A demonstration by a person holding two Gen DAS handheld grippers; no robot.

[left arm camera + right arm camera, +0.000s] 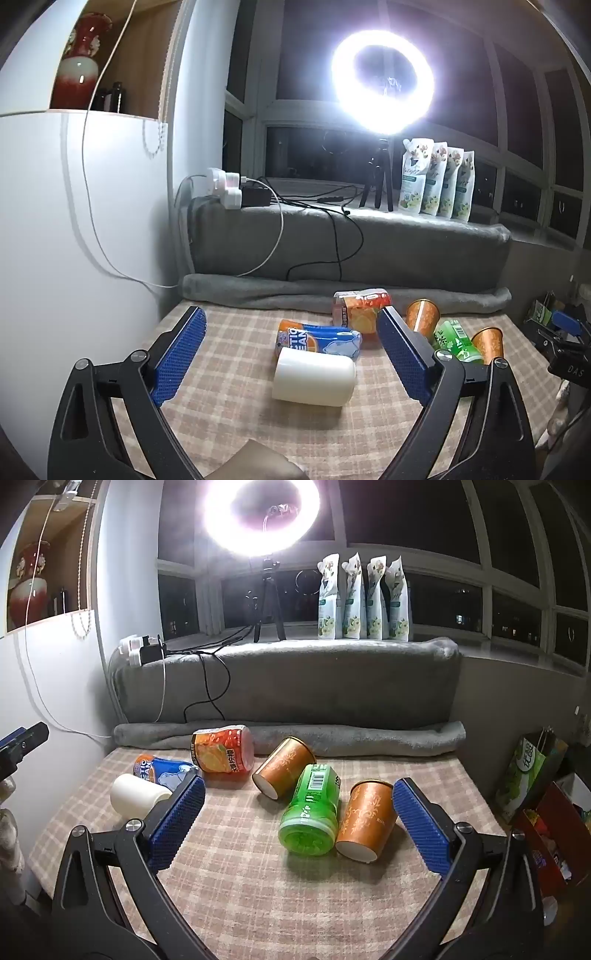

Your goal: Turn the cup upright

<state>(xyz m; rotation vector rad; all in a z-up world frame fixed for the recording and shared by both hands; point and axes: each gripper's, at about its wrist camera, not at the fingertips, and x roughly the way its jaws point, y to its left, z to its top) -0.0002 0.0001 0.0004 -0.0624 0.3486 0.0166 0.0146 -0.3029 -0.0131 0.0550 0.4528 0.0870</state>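
Observation:
Several cups lie on their sides on a plaid tablecloth (pixel 295 893). A white cup (pixel 314 376) lies just ahead of my open left gripper (pixel 291 321), between its blue pads; it also shows in the right wrist view (pixel 138 799). A blue-orange cup (pixel 319 339) and a red-orange cup (pixel 360 308) lie behind it. My right gripper (pixel 299 788) is open and empty. A green cup (pixel 314 812) and a brown cup (pixel 365 818) lie between its fingers. A second brown cup (pixel 282 768) lies farther back.
A rolled grey blanket (pixel 295 738) edges the table's far side below a grey-covered ledge with a ring light tripod (pixel 267 602), pouches (pixel 364 598) and a power strip with cables (pixel 236 188). A white wall stands left. Bags (pixel 532 775) sit at the right.

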